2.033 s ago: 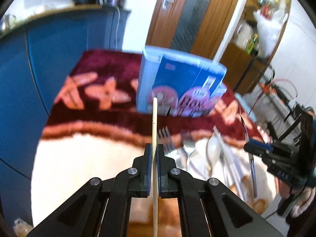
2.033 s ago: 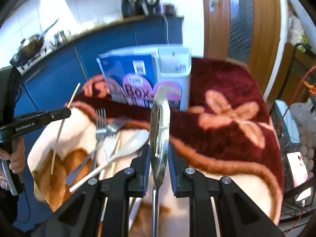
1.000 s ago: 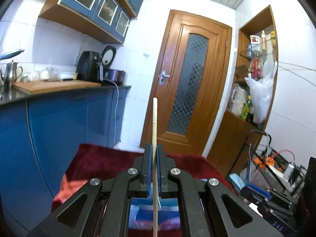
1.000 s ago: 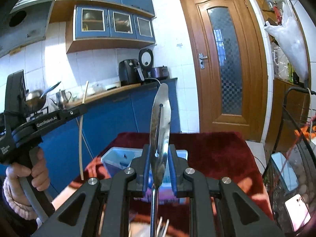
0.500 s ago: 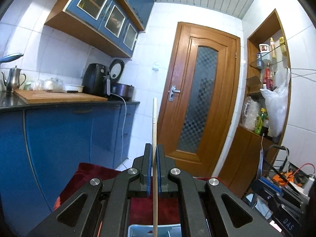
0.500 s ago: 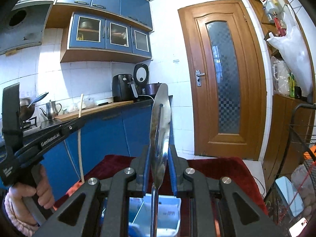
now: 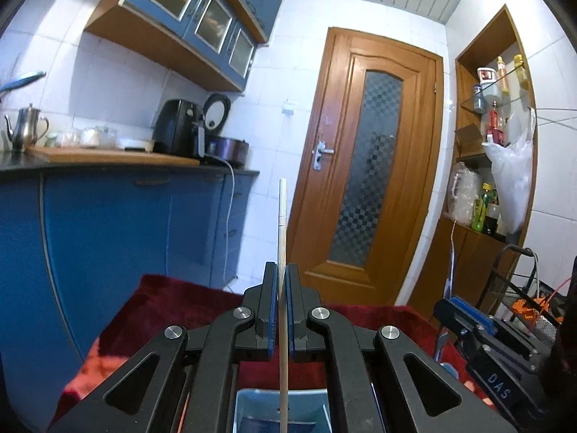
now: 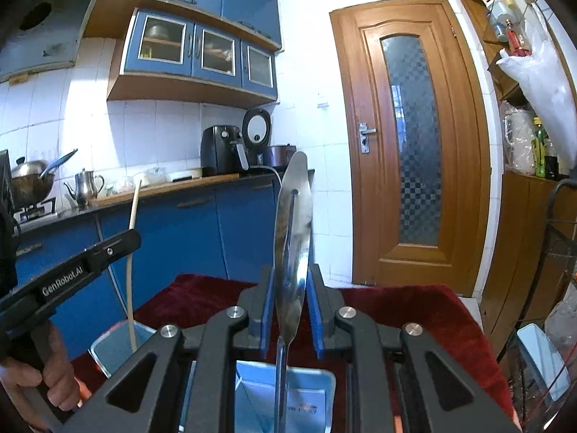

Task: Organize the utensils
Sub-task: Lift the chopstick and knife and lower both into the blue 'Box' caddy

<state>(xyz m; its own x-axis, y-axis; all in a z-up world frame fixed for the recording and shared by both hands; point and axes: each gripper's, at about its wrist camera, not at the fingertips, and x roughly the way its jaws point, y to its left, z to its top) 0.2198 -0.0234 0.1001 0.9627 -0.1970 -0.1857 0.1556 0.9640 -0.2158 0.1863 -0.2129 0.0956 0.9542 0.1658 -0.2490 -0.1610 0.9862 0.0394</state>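
Note:
My left gripper (image 7: 281, 301) is shut on a wooden chopstick (image 7: 282, 238) held upright, its lower end going down into the blue utensil box (image 7: 252, 409) just below. In the right wrist view the same left gripper (image 8: 119, 243) and chopstick (image 8: 132, 223) show over the box's left compartment (image 8: 108, 348). My right gripper (image 8: 288, 299) is shut on a steel utensil with a slotted, flat handle (image 8: 292, 227), held upright, its thin shaft pointing down into the box's other compartment (image 8: 310, 382). The utensil's working end is hidden.
The box stands on a dark red cloth (image 8: 414, 310) over the table. Blue kitchen cabinets (image 7: 108, 231) run along the left, a wooden door (image 8: 414, 137) is behind, and shelves (image 7: 494, 137) and a wire rack (image 7: 523, 288) are at the right.
Both grippers have tilted up from the table to upright and come over the box. The utensils on the cloth have dropped out of view; both held items now hang into the box.

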